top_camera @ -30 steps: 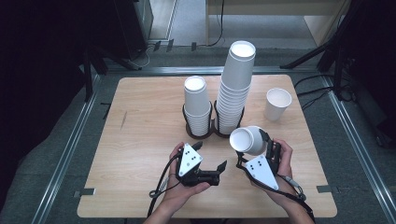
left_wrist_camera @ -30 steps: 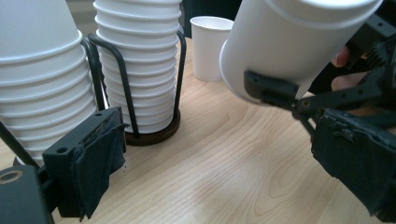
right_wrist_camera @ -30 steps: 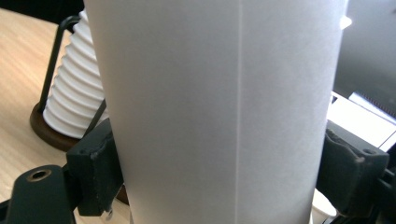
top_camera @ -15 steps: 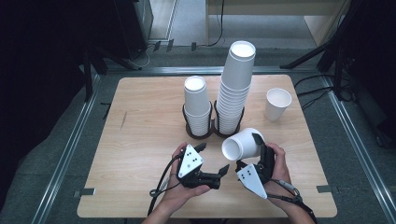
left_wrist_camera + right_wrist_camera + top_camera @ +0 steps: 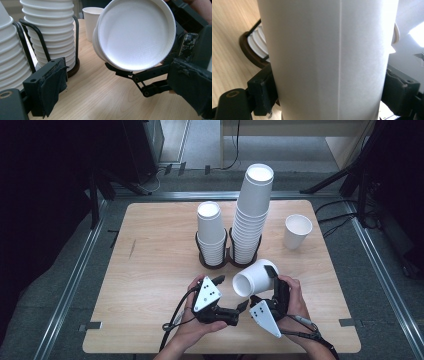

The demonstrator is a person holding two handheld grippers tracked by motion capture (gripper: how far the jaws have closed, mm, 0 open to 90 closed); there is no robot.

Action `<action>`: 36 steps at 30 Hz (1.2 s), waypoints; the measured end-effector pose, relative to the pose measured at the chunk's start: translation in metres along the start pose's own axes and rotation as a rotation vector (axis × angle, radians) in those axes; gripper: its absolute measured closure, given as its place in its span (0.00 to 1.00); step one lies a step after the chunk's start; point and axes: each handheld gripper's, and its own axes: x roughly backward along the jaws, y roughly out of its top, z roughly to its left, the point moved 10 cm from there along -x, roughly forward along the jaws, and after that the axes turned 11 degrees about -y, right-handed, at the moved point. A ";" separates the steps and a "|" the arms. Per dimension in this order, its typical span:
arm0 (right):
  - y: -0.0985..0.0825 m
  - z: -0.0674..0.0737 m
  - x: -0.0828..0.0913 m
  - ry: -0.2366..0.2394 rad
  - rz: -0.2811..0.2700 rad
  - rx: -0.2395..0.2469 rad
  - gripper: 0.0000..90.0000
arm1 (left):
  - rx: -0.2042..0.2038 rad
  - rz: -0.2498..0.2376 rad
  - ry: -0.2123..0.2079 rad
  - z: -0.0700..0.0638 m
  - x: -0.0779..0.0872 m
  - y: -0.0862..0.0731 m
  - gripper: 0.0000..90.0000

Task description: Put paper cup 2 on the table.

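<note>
My right gripper [image 5: 263,279] is shut on a white paper cup [image 5: 254,277], holding it tipped on its side just above the table. One round end of the cup [image 5: 136,35] faces my left gripper. In the right gripper view the cup's wall [image 5: 329,57] sits between the two pads, and my right gripper [image 5: 329,87] presses it from both sides. My left gripper [image 5: 239,311] rests low on the table just left of the cup, pointing at it. Its jaws stand open with nothing between them; the left gripper [image 5: 120,86] is below and short of the cup.
A short stack of cups [image 5: 210,232] and a tall stack [image 5: 252,215] stand in black wire holders at the table's middle. A single upright cup [image 5: 297,231] stands at the back right. The wooden table [image 5: 150,270] is bare on its left half.
The right gripper has tipped the cup from mouth-up onto its side, turning it toward the left gripper and shifting slightly left. The left gripper has stayed put.
</note>
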 end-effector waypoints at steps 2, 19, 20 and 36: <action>0.001 0.002 0.001 0.008 -0.003 -0.002 0.15 | -0.001 0.004 -0.004 0.000 0.000 -0.001 0.04; 0.008 0.018 0.007 0.082 -0.054 0.037 0.15 | 0.008 -0.003 -0.022 -0.003 0.000 0.001 0.07; 0.008 0.019 0.008 0.085 -0.055 0.037 0.15 | 0.008 -0.002 -0.021 -0.002 0.000 0.000 0.07; 0.014 0.026 0.013 0.121 -0.088 0.076 0.15 | 0.024 0.022 -0.037 -0.003 -0.004 -0.004 0.09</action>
